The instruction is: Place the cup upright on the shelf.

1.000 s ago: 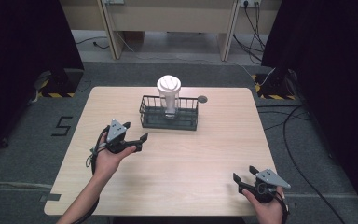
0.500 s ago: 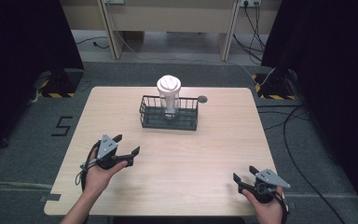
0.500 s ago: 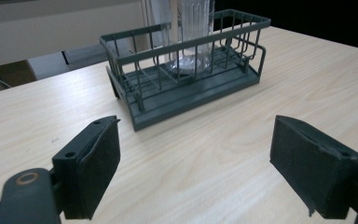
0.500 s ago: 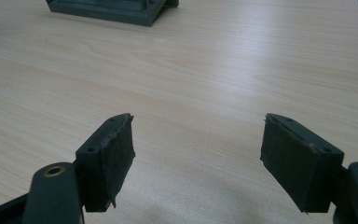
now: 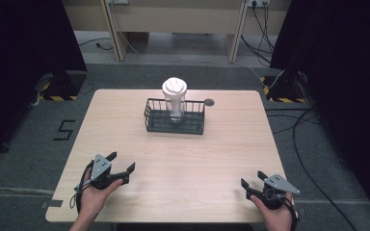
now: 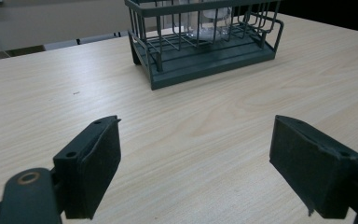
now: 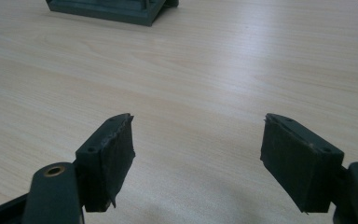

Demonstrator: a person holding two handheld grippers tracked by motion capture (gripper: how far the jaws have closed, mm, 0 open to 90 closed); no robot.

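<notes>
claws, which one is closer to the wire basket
The left claw: it sits nearer the wire basket, which looms large ahead in its own view, while the right claw rests at the table's near right corner.

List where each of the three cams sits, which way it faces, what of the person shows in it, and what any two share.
High view: above the person's side, looking forward and down on the table; forearms, left gripper and right gripper enter at the bottom.
Left gripper view: on the left gripper, low, facing the wire basket; its black jaws stand open.
Right gripper view: on the right gripper, low over bare table; open jaws, basket's base corner at the top edge.
Shared: all three show the basket and the wooden tabletop.
</notes>
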